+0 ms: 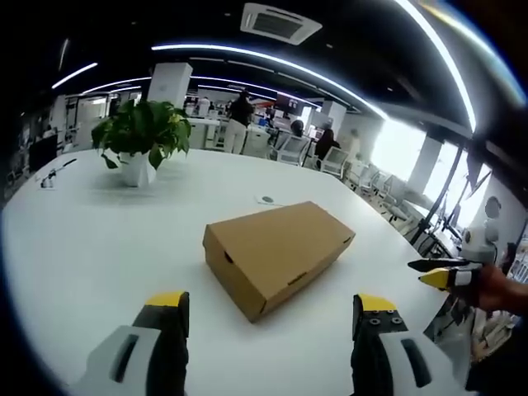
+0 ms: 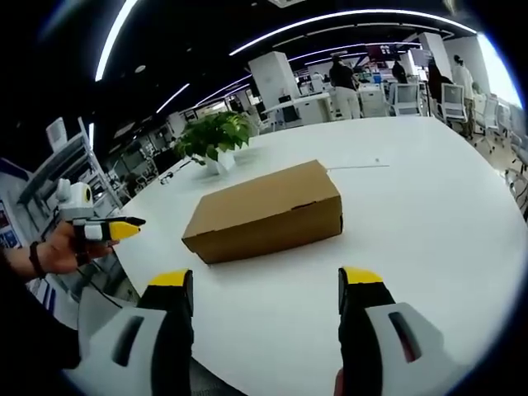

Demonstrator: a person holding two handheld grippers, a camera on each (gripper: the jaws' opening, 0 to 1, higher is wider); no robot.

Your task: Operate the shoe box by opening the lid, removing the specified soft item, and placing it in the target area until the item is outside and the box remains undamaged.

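The shoe box (image 1: pixel 278 254) sat with its lid shut, so whatever lay inside was hidden. The left gripper (image 1: pixel 275 313) and the right gripper (image 2: pixel 268 290) were each cut off by the bottom edge of their own views, only the yellow-tipped jaws showing. In the left gripper view the hand (image 1: pixel 503 289) at the right edge was partly cropped. The people (image 1: pixel 240 111) at the far desks were too small to tell apart, and a small object (image 1: pixel 266 200) behind the box could not be identified.
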